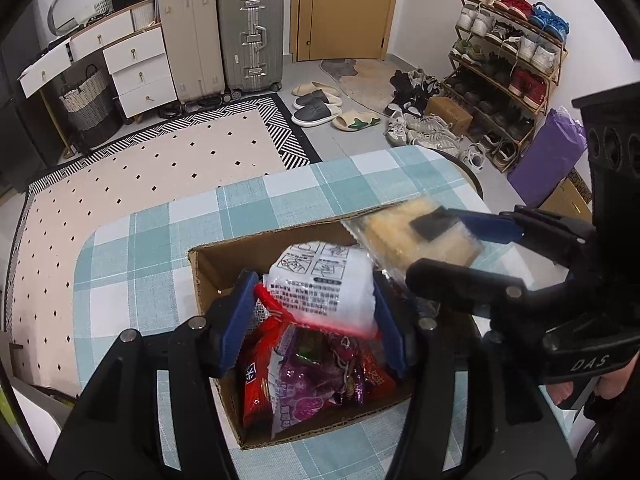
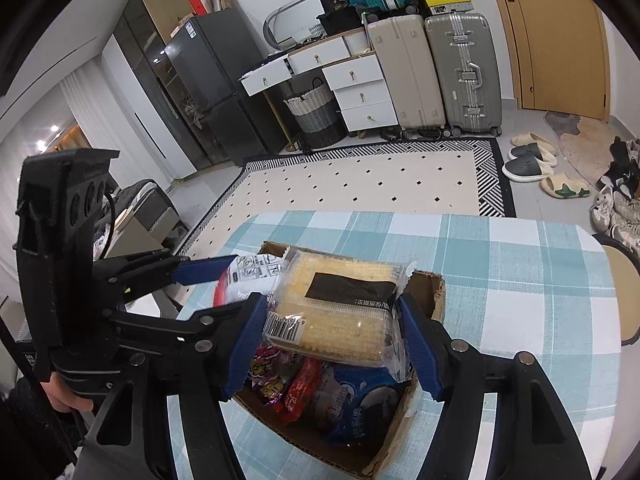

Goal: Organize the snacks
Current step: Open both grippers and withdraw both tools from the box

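An open cardboard box [image 1: 204, 280] stands on the checked table and holds several snack packets, red and purple [image 1: 304, 392]; the right wrist view also shows a blue one [image 2: 360, 404]. My left gripper [image 1: 316, 320] hangs over the box with a white, red-edged packet [image 1: 320, 284] between its blue pads; the packet is blurred, the pads look just clear of it, and I read the gripper as open. My right gripper [image 2: 334, 344] is shut on a clear-wrapped packet of yellow crackers [image 2: 332, 312], held above the box's right side [image 2: 432, 288].
The teal-and-white checked tablecloth [image 1: 132, 264] surrounds the box. Beyond the table edge lie a dotted rug [image 1: 160, 160], suitcases [image 1: 250, 36], slippers and a shoe rack [image 1: 512, 64]. A chair seat [image 2: 620, 272] sits at the table's right.
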Demonstrator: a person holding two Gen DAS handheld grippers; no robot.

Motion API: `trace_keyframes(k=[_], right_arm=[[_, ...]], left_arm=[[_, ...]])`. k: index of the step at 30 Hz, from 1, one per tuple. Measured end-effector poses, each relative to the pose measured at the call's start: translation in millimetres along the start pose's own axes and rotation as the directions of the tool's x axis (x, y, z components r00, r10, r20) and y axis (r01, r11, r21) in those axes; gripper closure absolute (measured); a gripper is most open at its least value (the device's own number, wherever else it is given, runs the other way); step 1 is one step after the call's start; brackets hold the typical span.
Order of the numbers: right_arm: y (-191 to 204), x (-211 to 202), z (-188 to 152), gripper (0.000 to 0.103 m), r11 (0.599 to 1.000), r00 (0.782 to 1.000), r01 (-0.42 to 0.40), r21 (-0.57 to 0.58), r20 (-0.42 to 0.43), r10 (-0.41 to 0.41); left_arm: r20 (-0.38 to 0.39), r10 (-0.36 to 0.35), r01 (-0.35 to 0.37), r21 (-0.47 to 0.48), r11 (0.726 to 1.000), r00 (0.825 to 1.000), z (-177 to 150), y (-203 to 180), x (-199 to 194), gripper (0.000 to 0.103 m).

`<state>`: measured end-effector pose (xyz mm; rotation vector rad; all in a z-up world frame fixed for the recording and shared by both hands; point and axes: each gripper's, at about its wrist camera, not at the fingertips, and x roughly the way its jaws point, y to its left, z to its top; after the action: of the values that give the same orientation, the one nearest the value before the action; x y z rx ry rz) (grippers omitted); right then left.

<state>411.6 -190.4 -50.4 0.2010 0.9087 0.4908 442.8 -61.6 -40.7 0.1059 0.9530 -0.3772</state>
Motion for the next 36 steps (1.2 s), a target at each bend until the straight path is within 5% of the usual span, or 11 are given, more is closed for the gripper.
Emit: trace_keyframes(k=[7, 18, 20, 29, 33, 36], right_arm=[[0.3, -5.0, -2.2, 0.032, 1.000, 1.000, 0.003, 0.005, -0.001, -0.003], [18.8, -39.1, 1.3, 0.031, 0.999, 0.997, 0.015, -0.031, 0.074, -0.013], [24.0, -50.4, 0.6, 0.031, 0.999, 0.995, 0.020, -0.048, 0.103, -0.015], [52.8, -108.5, -11.5, 0.019, 0.995, 0.968, 0.015, -0.098, 0.251, 0.010], [63.8, -130.9, -20.9, 0.014, 0.993, 0.956, 0.020, -0.115, 0.293, 0.015], [69.6, -145.3, -29.7, 0.011, 0.993, 0.951, 0.018, -0.119, 0.308, 0.019]], left_arm=[[-0.009, 0.014, -0.013, 0.022, 1.000, 1.000, -6.6, 1.4, -11.2, 0.036], [0.118, 0.078, -0.075, -0.027, 0.997, 0.990, -16.3, 3.2, -71.0, 0.024], [0.161, 0.125, -0.118, -0.055, 0.991, 0.979, -22.4, 2.4, -88.2, 0.023], [0.392, 0.266, -0.260, -0.069, 0.963, 0.881, -61.0, -25.7, -172.9, 0.016], [0.464, 0.288, -0.300, -0.049, 0.953, 0.838, -79.3, -45.7, -203.8, 0.000], [0.478, 0.283, -0.301, -0.041, 0.953, 0.832, -89.6, -56.9, -220.0, 0.000]])
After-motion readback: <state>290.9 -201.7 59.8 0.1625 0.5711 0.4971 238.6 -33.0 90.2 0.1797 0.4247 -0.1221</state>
